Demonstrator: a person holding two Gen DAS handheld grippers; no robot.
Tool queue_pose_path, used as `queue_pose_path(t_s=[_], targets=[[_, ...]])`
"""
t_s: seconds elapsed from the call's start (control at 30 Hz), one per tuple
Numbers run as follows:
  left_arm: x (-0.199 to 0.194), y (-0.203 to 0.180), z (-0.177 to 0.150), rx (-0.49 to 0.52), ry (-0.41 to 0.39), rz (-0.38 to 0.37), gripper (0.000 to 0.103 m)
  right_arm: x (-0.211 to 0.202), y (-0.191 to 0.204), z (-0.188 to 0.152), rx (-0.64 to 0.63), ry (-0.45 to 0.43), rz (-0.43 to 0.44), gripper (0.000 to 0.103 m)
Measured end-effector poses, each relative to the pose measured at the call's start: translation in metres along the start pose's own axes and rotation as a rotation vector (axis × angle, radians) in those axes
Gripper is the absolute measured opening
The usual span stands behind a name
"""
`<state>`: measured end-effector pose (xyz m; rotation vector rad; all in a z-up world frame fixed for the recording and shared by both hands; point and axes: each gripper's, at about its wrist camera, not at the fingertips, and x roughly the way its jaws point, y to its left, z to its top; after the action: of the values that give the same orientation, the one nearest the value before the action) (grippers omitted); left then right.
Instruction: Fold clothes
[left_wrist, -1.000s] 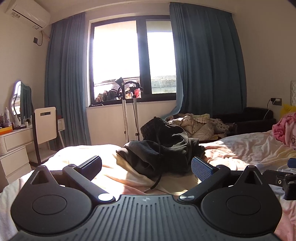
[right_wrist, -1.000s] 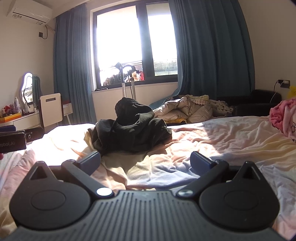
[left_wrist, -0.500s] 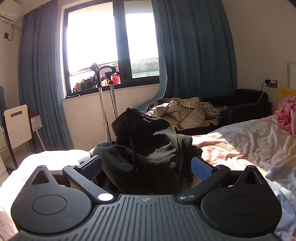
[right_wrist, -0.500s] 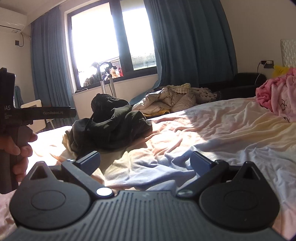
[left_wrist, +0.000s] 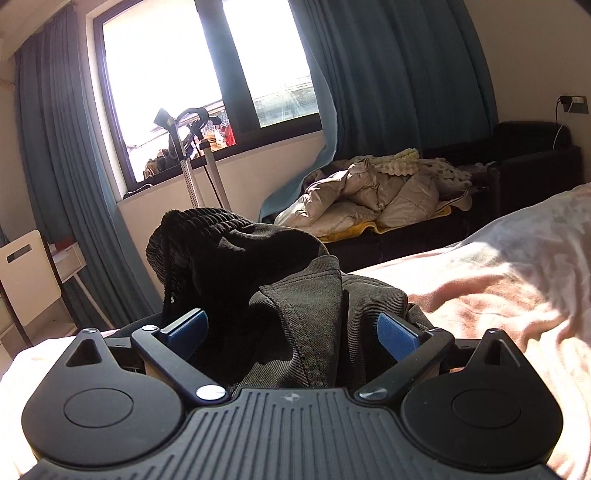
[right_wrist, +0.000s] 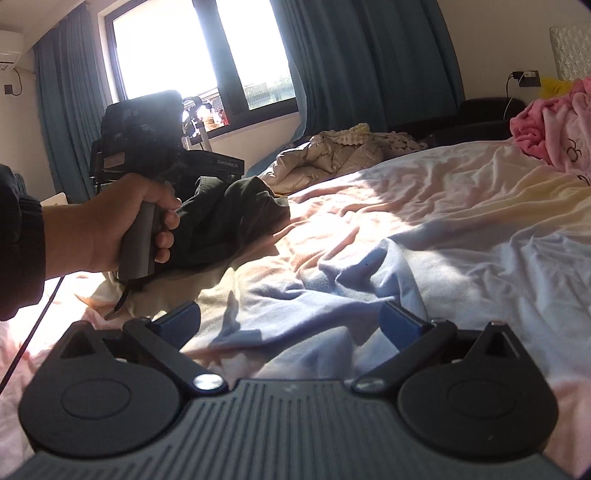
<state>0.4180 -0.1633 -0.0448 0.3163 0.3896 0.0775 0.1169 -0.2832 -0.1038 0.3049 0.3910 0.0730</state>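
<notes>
A crumpled dark garment (left_wrist: 295, 295) with a ribbed waistband and a drawstring lies heaped on the bed. My left gripper (left_wrist: 291, 332) is open, with a fold of the garment between its blue pads (left_wrist: 397, 334). In the right wrist view the same garment (right_wrist: 229, 225) lies at the left, with the person's hand (right_wrist: 122, 221) holding the left gripper's handle in front of it. My right gripper (right_wrist: 288, 321) is open and empty, low over the rumpled pale sheet (right_wrist: 406, 240), to the right of the garment.
A pink garment (right_wrist: 550, 125) lies at the bed's far right. A beige quilt (left_wrist: 376, 199) is piled on a dark sofa (left_wrist: 532, 158) under the window. A white chair (left_wrist: 26, 273) and a stand (left_wrist: 199, 173) are at the left.
My left gripper has moved forward to the dark garment, which now sits between its fingers. My right gripper has swung right, and the left hand now shows large in its view.
</notes>
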Motion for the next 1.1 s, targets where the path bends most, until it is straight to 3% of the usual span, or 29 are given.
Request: queue_pose_path(t_s=[0.07, 0.13, 0.17, 0.23, 0.47, 0.67, 0.8, 0.87, 0.97, 1.1], targets=[[0.018, -0.003, 0.001, -0.012, 0.046, 0.019, 0.075, 0.006, -0.003, -0.003, 0.014, 0.008, 0.000, 0.103], [0.022, 0.001, -0.001, -0.050, 0.063, -0.005, 0.038, 0.010, -0.004, -0.005, 0.019, 0.016, -0.001, 0.103], [0.019, 0.002, -0.002, -0.058, 0.068, -0.018, 0.031, 0.012, -0.005, -0.006, 0.021, 0.022, -0.002, 0.103], [0.007, 0.004, 0.000, -0.064, 0.065, -0.024, 0.009, 0.016, -0.006, -0.007, 0.025, 0.032, -0.003, 0.103], [-0.068, 0.062, 0.021, -0.156, 0.010, -0.078, 0.004, 0.005, 0.003, -0.002, -0.011, -0.003, -0.004, 0.103], [-0.184, 0.127, 0.019, -0.246, -0.042, -0.180, 0.004, -0.025, 0.016, 0.009, -0.071, -0.068, 0.005, 0.103], [-0.262, 0.150, -0.022, -0.282, -0.021, -0.263, 0.004, -0.049, 0.026, 0.017, -0.101, -0.104, 0.024, 0.103], [-0.284, 0.156, -0.050, -0.344, 0.032, -0.287, 0.004, -0.063, 0.031, 0.021, -0.114, -0.123, 0.034, 0.103], [-0.290, 0.162, -0.103, -0.496, 0.156, -0.284, 0.005, -0.083, 0.037, 0.024, -0.122, -0.139, 0.056, 0.103], [-0.284, 0.172, -0.138, -0.642, 0.202, -0.302, 0.010, -0.109, 0.047, 0.021, -0.179, -0.126, 0.086, 0.103]])
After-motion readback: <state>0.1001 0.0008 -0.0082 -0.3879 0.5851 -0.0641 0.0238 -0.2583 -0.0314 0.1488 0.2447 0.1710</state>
